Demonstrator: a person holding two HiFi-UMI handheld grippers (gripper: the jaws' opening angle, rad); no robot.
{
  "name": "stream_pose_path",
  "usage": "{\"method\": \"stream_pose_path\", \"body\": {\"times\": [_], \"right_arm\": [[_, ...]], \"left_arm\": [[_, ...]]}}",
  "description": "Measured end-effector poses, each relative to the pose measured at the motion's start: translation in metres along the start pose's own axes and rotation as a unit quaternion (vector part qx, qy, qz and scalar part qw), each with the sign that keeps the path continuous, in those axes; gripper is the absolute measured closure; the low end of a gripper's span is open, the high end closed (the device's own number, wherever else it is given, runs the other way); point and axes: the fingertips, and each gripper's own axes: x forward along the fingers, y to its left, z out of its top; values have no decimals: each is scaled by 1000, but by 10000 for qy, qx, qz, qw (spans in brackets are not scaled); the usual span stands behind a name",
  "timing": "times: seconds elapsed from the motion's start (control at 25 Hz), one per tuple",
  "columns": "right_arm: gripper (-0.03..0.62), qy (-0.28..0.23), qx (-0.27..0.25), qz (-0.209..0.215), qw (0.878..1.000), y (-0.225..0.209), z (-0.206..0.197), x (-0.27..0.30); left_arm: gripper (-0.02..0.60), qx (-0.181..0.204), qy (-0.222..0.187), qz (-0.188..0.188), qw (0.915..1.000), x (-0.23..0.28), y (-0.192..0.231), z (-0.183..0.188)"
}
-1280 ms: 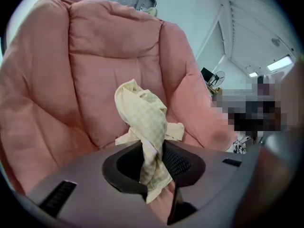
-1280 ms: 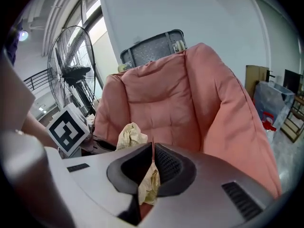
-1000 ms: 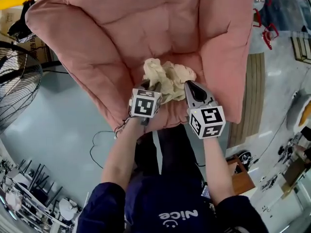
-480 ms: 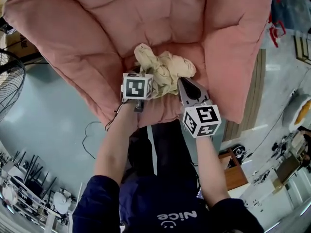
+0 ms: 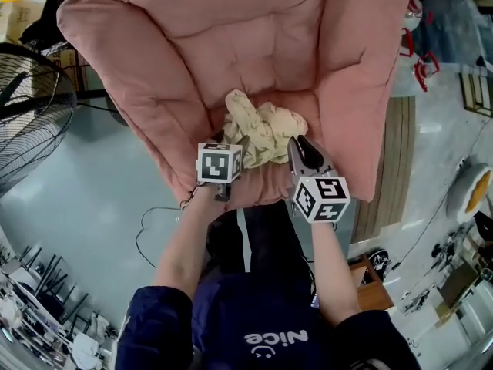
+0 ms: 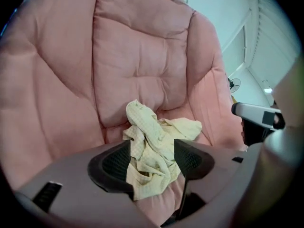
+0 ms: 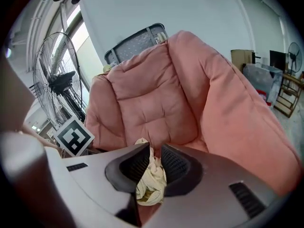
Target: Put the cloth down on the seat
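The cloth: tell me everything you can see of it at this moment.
The cloth is pale yellow with a fine checked weave, soft and crumpled into a loose heap. It lies on the pink padded seat, toward the front. Part of it sits between the jaws of the left gripper, which are opening and not pinching it. The right gripper pinches a fold between nearly closed jaws.
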Motion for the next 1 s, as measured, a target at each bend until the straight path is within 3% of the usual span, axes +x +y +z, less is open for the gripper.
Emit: {"method": "stream_pose_path", "body": {"times": [0.28,0.48,0.76,1.0], "right_arm": [[534,-329,45,-119,9994,30,34,-64],[534,-646,-217,-78,9976,62,61,-107],[534,-1085,-795,-140,9908,86,89,-177],[534,-1640,-1092,-347,9798,123,100,-236]], "left_arm": [[272,74,-780,-258,9966,-91,-39,20],[268,351,-1463,-525,9872,-160,-67,44],[268,778,-1927,-667,9759,-235,-108,35],[268,932,-2466,-695,9621,-308,-108,16]]}}
